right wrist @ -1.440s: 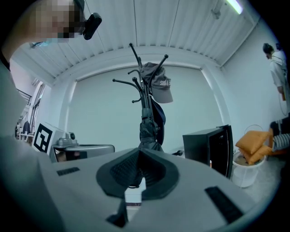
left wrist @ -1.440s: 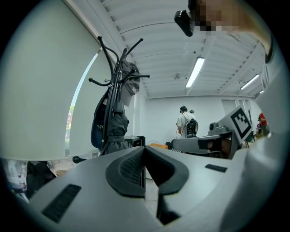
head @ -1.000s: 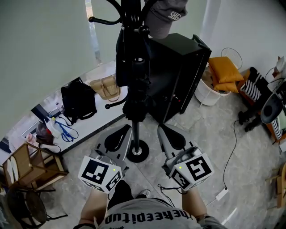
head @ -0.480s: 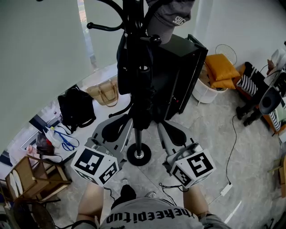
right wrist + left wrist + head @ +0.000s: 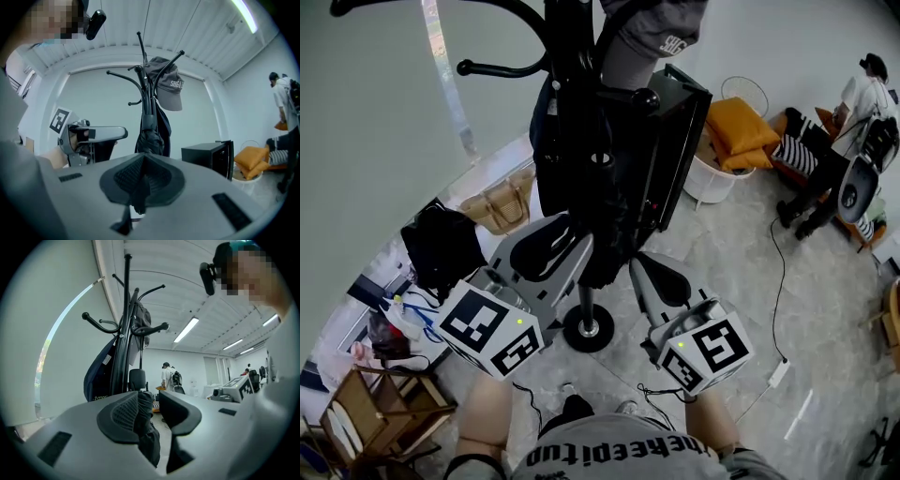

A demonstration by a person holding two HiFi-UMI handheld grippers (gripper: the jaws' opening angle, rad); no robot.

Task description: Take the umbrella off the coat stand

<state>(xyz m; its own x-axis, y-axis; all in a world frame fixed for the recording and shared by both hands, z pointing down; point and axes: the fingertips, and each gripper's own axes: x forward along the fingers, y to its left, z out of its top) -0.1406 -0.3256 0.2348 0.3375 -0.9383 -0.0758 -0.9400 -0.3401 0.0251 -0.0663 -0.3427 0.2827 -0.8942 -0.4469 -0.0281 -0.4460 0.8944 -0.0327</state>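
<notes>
Folded black umbrella (image 5: 602, 216) shown hung upright against the pole of the coat stand (image 5: 587, 325), below a grey cap (image 5: 642, 33). Left gripper (image 5: 567, 246), at 9 o'clock of its lower end, is seen with fingers just opened and released, fabric lying loosely between them; right gripper (image 5: 654, 274), at 4 o'clock, is shown clenched on nothing
</notes>
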